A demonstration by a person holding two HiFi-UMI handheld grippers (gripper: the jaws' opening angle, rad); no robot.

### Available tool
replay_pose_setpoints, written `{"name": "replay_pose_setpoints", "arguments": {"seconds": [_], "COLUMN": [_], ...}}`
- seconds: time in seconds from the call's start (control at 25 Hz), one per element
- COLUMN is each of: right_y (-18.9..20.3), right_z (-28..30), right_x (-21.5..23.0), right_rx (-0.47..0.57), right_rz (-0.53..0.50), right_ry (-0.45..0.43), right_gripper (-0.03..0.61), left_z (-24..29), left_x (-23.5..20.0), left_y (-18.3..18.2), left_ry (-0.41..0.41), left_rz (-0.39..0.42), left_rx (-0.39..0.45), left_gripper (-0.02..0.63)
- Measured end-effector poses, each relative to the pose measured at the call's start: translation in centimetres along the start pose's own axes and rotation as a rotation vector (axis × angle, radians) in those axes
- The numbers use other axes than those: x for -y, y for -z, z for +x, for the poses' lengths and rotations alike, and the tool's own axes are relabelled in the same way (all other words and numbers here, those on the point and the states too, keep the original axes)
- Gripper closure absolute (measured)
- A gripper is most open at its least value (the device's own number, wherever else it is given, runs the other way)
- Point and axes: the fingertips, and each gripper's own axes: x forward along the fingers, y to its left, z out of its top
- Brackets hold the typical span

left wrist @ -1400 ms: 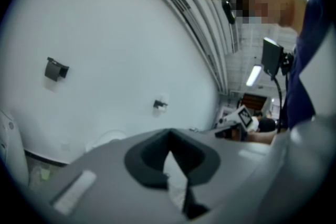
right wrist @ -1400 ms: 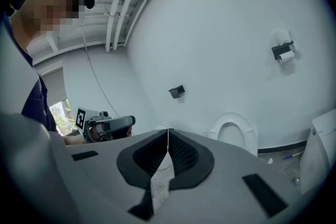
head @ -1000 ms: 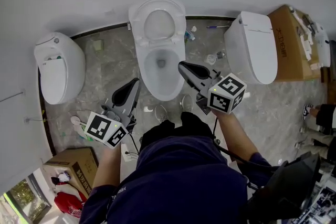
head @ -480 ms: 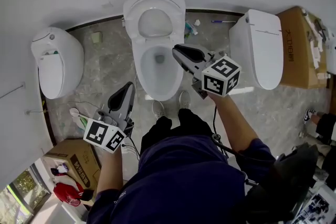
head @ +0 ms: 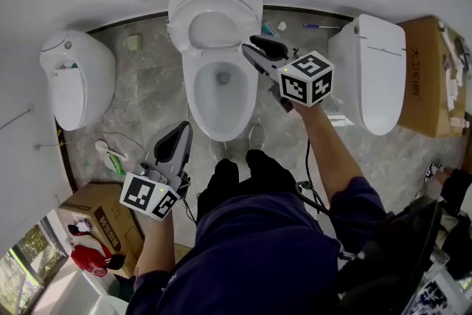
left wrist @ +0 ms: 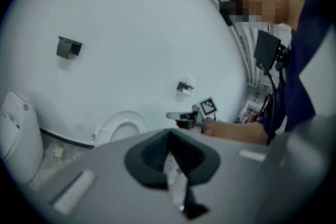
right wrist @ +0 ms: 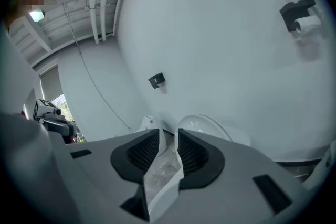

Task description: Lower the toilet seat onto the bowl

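Note:
The middle toilet has its white seat (head: 214,29) raised against the wall above the open bowl (head: 219,96). My right gripper (head: 256,49) hovers at the seat's right edge, level with the hinge. Its jaws have just been opening: a narrow gap shows between the ribbed pads (right wrist: 190,152), and nothing is between them. In the right gripper view the raised seat (right wrist: 206,126) stands just beyond the right gripper (right wrist: 168,135). My left gripper (head: 179,133) hangs low to the left of the bowl's front. In the left gripper view, the left gripper (left wrist: 169,138) shows its pads meeting, empty.
A round white toilet (head: 77,88) stands at the left and a closed one (head: 372,74) at the right. Cardboard boxes (head: 434,74) (head: 88,204) sit at the right and lower left. Small litter lies on the marble floor. My shoes (head: 254,135) are at the bowl's front.
My right gripper has travelled from beside the bowl's front up to the raised seat's right edge, and its jaws have parted. The left gripper has dropped back slightly at the bowl's left.

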Motion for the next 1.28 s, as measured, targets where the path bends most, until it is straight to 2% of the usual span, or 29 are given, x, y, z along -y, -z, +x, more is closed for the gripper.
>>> {"name": "replay_pose_setpoints", "arguments": {"seconds": [0.44, 0.72, 1.28], "right_y": [1.0, 1.7, 4.4], "right_z": [4.7, 6.4, 11.8], "right_x": [6.9, 10.6, 15.7], "right_rx": [-0.044, -0.083, -0.192], "right_rz": [-0.018, -0.052, -0.162], "right_ry": [0.042, 0.091, 0.154], "right_gripper": [0.479, 0.456, 0.433], "left_z": [1.3, 1.0, -0.6], "left_x": [-0.7, -1.2, -1.9], "left_y": [1.4, 2.3, 5.1], "left_ry": [-0.037, -0.053, -0.097], "left_rz": [-0.037, -0.052, -0.094], "left_rx": [-0.034, -0.059, -0.114], "left_gripper": [0.611, 0.611, 0.611]}}
